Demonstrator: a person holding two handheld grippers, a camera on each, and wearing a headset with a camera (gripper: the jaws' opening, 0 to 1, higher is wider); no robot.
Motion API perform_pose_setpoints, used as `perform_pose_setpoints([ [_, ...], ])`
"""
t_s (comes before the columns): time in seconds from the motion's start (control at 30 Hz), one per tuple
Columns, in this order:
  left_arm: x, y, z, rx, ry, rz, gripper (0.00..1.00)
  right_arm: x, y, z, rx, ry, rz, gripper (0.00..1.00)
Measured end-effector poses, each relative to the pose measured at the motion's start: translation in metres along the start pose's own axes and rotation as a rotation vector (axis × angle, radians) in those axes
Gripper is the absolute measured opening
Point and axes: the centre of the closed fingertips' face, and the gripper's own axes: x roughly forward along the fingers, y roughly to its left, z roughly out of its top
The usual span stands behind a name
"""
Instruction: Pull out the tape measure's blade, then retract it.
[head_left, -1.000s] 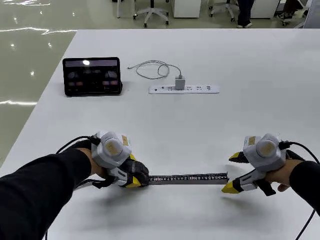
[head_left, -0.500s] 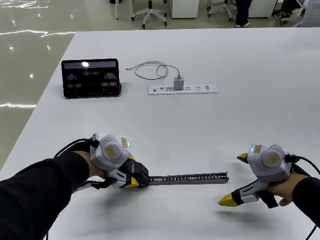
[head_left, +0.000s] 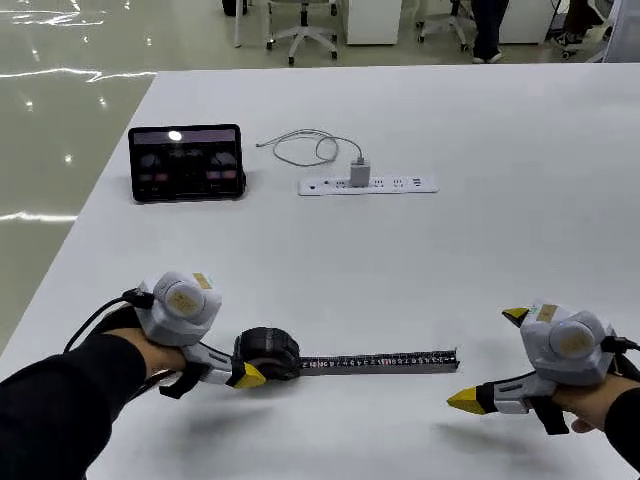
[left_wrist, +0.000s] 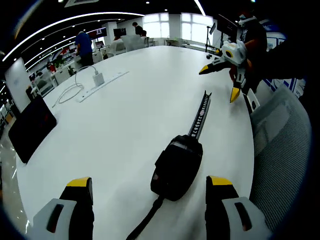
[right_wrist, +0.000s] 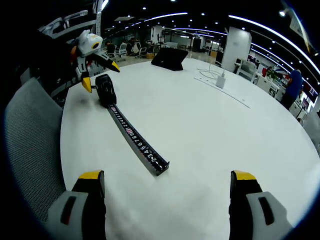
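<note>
A black tape measure case (head_left: 267, 353) (left_wrist: 177, 166) (right_wrist: 105, 88) lies on the white table (head_left: 400, 240), its blade (head_left: 380, 361) (left_wrist: 200, 116) (right_wrist: 138, 144) drawn out to the right and lying flat. My left gripper (head_left: 243, 366) (left_wrist: 149, 184) is open just left of the case, jaws apart on either side and off it. My right gripper (head_left: 490, 358) (right_wrist: 167, 177) is open a short way right of the blade's hooked end (head_left: 455, 357), holding nothing.
A dark tablet (head_left: 187, 162) stands at the back left. A white power strip (head_left: 368, 184) with a plugged charger and a coiled cable (head_left: 300, 147) lies behind the middle. Office chairs (head_left: 300, 20) stand beyond the table's far edge.
My left gripper has let go of the case and drawn back left. My right gripper has released the blade's end and moved away to the right; the blade stays extended.
</note>
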Motion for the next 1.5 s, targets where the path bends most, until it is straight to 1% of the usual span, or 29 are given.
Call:
perform_pose_setpoints([
  [0.07,-0.004,0.002,-0.002,-0.063,-0.034,0.009,0.96,-0.004,0.004,-0.002,0.004,-0.002,-0.003,1.00],
  [0.13,-0.010,0.004,-0.005,-0.092,-0.058,0.024,0.99,-0.006,0.005,-0.006,0.018,0.003,-0.002,1.00],
  [0.17,-0.012,0.004,-0.008,-0.098,-0.057,0.027,1.00,-0.008,0.005,-0.007,0.024,0.003,-0.002,1.00],
  [0.23,-0.016,0.007,-0.016,-0.137,-0.057,0.043,1.00,-0.012,0.006,-0.009,0.062,-0.005,-0.007,1.00],
  [0.3,-0.021,0.004,-0.019,-0.171,-0.076,0.049,1.00,-0.016,0.006,-0.010,0.093,-0.018,-0.009,1.00],
  [0.37,-0.027,0.009,-0.023,-0.189,-0.095,0.070,1.00,-0.021,0.007,-0.011,0.087,-0.022,-0.018,1.00],
  [0.43,-0.034,0.007,-0.026,-0.219,-0.118,0.080,1.00,-0.025,0.010,-0.013,0.086,-0.027,-0.018,1.00],
  [0.47,-0.037,0.009,-0.028,-0.228,-0.127,0.084,1.00,-0.027,0.011,-0.014,0.087,-0.028,-0.017,1.00],
  [0.5,-0.041,0.009,-0.031,-0.228,-0.142,0.087,1.00,-0.029,0.012,-0.018,0.088,-0.025,-0.015,1.00],
  [0.53,-0.045,0.005,-0.031,-0.226,-0.156,0.085,1.00,-0.031,0.013,-0.019,0.085,-0.026,-0.015,1.00],
  [0.57,-0.050,0.002,-0.030,-0.227,-0.185,0.084,1.00,-0.034,0.015,-0.021,0.083,-0.028,-0.014,1.00],
  [0.63,-0.056,-0.003,-0.033,-0.238,-0.188,0.090,1.00,-0.039,0.015,-0.024,0.084,-0.026,-0.020,1.00],
  [0.7,-0.062,-0.007,-0.038,-0.254,-0.185,0.100,1.00,-0.045,0.016,-0.026,0.096,-0.036,-0.026,1.00],
  [0.8,-0.070,-0.013,-0.047,-0.249,-0.189,0.128,1.00,-0.053,0.019,-0.030,0.097,-0.047,-0.036,1.00],
  [0.87,-0.073,-0.014,-0.050,-0.262,-0.198,0.133,1.00,-0.057,0.020,-0.032,0.094,-0.047,-0.041,1.00],
  [0.97,-0.075,-0.017,-0.058,-0.271,-0.189,0.139,1.00,-0.063,0.021,-0.035,0.103,-0.053,-0.052,1.00],
  [1.0,-0.075,-0.018,-0.060,-0.275,-0.185,0.137,1.00,-0.066,0.023,-0.036,0.096,-0.056,-0.057,1.00],
  [1.07,-0.077,-0.022,-0.059,-0.276,-0.190,0.133,1.00,-0.072,0.024,-0.039,0.101,-0.059,-0.067,1.00],
  [1.13,-0.079,-0.023,-0.058,-0.269,-0.194,0.136,1.00,-0.076,0.023,-0.041,0.089,-0.071,-0.073,1.00],
  [1.23,-0.083,-0.026,-0.055,-0.273,-0.211,0.135,1.00,-0.080,0.024,-0.050,0.095,-0.053,-0.069,1.00],
  [1.3,-0.083,-0.026,-0.055,-0.266,-0.210,0.139,1.00,-0.082,0.025,-0.053,0.113,-0.047,-0.068,1.00],
  [1.37,-0.082,-0.027,-0.057,-0.264,-0.202,0.131,1.00,-0.084,0.026,-0.054,0.109,-0.043,-0.074,1.00],
  [1.5,-0.081,-0.027,-0.058,-0.277,-0.197,0.134,1.00,-0.085,0.025,-0.052,0.109,-0.051,-0.082,1.00],
])
